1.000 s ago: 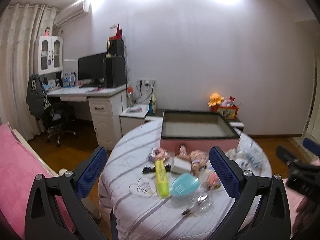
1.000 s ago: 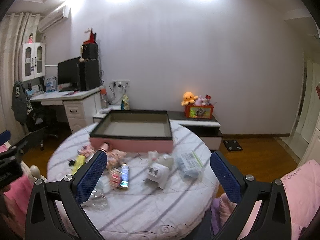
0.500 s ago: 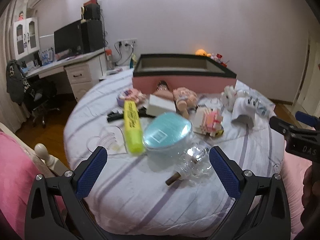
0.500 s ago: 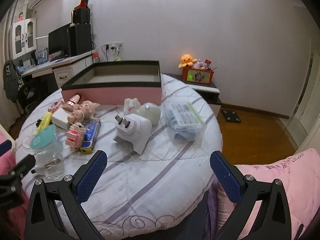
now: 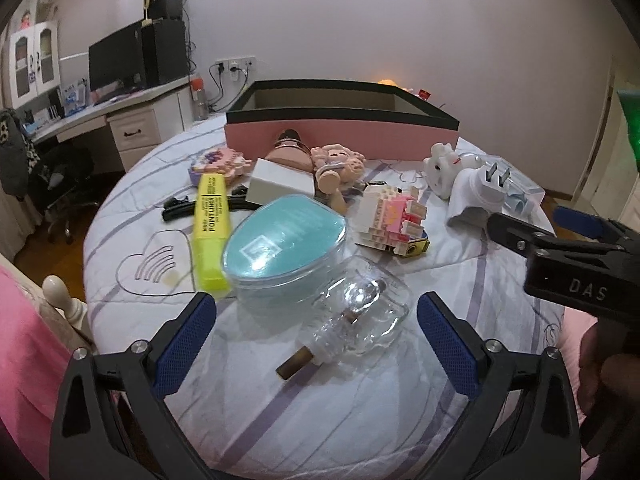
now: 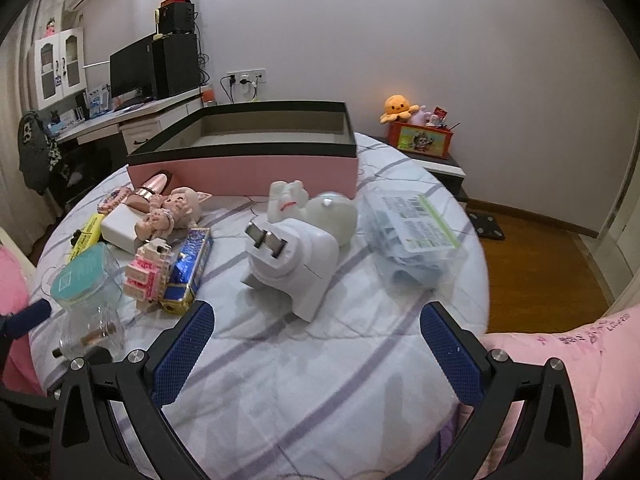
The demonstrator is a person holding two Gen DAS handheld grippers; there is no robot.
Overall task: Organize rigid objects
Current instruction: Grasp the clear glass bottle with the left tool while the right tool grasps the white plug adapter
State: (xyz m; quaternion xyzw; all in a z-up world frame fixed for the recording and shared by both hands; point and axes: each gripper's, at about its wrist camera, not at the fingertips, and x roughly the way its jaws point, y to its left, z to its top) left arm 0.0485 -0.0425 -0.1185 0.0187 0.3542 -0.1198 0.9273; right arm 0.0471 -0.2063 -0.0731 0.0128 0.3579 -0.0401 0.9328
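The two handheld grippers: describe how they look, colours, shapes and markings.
The left gripper and the right gripper look alike: angular black frames with cut-out openings and silver screws, each ending in two fingers faced with blue textured pads. In the left wrist view the right gripper's black body bears the white letters "DAS".

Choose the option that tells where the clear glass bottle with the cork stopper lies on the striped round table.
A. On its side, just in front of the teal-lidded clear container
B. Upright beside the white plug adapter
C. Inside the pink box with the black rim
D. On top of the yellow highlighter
A: the clear glass bottle lies on its side directly in front of the teal-lidded clear container.
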